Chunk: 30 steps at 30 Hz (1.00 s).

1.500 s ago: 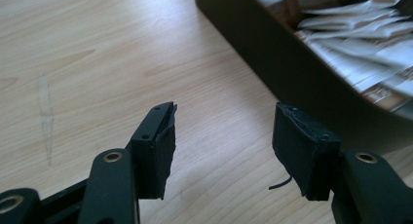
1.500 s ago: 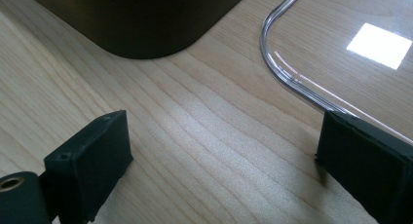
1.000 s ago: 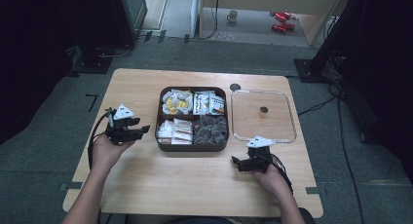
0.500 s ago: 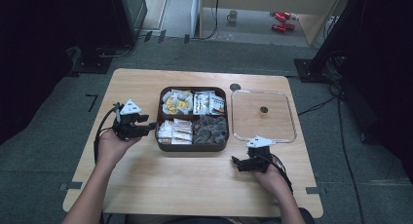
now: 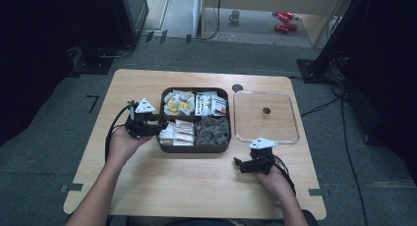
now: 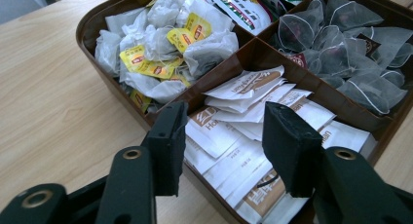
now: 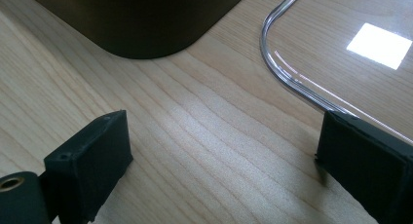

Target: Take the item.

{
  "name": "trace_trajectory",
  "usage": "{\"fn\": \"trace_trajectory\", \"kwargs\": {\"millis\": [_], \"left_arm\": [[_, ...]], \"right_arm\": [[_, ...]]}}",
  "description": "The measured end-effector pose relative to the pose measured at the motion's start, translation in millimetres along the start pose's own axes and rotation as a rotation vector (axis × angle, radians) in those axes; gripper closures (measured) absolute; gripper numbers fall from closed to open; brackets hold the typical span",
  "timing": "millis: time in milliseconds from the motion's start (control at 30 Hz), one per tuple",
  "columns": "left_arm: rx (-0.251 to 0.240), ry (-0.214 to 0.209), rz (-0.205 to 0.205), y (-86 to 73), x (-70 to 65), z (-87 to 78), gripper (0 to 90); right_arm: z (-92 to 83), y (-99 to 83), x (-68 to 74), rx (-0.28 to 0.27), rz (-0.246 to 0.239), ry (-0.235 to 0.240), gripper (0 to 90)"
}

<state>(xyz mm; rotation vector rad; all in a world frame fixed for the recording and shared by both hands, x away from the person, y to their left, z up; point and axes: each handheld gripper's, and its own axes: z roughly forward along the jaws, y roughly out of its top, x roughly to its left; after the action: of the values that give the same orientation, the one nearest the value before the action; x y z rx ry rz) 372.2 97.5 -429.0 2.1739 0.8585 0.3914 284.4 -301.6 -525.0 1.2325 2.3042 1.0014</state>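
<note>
High view first: the brown divided tray (image 5: 195, 147) sits mid-table on the wooden table (image 5: 187, 186), roughly square, its sides running parallel to the table edges. Left gripper (image 5: 158, 130) is right at the tray's left wall, level with the near-left compartment, jaws pointing to the right toward the white sachets (image 5: 179, 132). Those flat sachets lie stacked with their long axes running across the compartment, left to right in this view, overlapping like shingles.

Left gripper view now: both black jaws rise over the sachets (image 6: 234, 131), with a clear gap between them and paper showing through it. The jaws have just been closing in, yet the pads press on nothing here, so this counts as parted, with the sachets below and between. From here the stack fans out, long sides slanting up to the right, printed ends toward the gripper. Beyond the divider, yellow-tagged tea bags (image 6: 165, 53) fill the far-left compartment and mesh pyramid bags (image 6: 350, 53) sit in the near-right one.

Right gripper (image 5: 242, 164) rests low on the table near the front, well apart from the tray. Right gripper view shows its jaws spread wide over bare wood, nothing held, with the clear lid (image 7: 311, 87) just beside one jaw
</note>
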Motion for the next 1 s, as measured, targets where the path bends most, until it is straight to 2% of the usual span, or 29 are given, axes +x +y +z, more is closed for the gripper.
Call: {"fn": "trace_trajectory", "kwargs": {"millis": [33,167,300,767,1000], "left_arm": [[0.000,-0.007,0.007,0.6,-0.3,4.2,53.6],[0.021,-0.045,-0.010,2.0,0.8,13.8,54.8],[0.034,-0.058,-0.003,4.0,-0.9,20.4,57.3],[0.043,-0.081,0.009,10.1,-6.7,38.8,64.3],[0.033,-0.059,0.028,11.0,-8.6,46.2,68.4]], "right_arm": [[0.0,0.0,0.0,0.000,0.000,0.000,5.5],[0.0,0.0,0.0,0.000,0.000,0.000,5.5],[0.0,0.0,0.0,0.000,0.000,0.000,5.5],[0.0,0.0,0.0,0.000,0.000,0.000,5.5],[0.0,0.0,0.0,0.000,0.000,0.000,5.5]]}}
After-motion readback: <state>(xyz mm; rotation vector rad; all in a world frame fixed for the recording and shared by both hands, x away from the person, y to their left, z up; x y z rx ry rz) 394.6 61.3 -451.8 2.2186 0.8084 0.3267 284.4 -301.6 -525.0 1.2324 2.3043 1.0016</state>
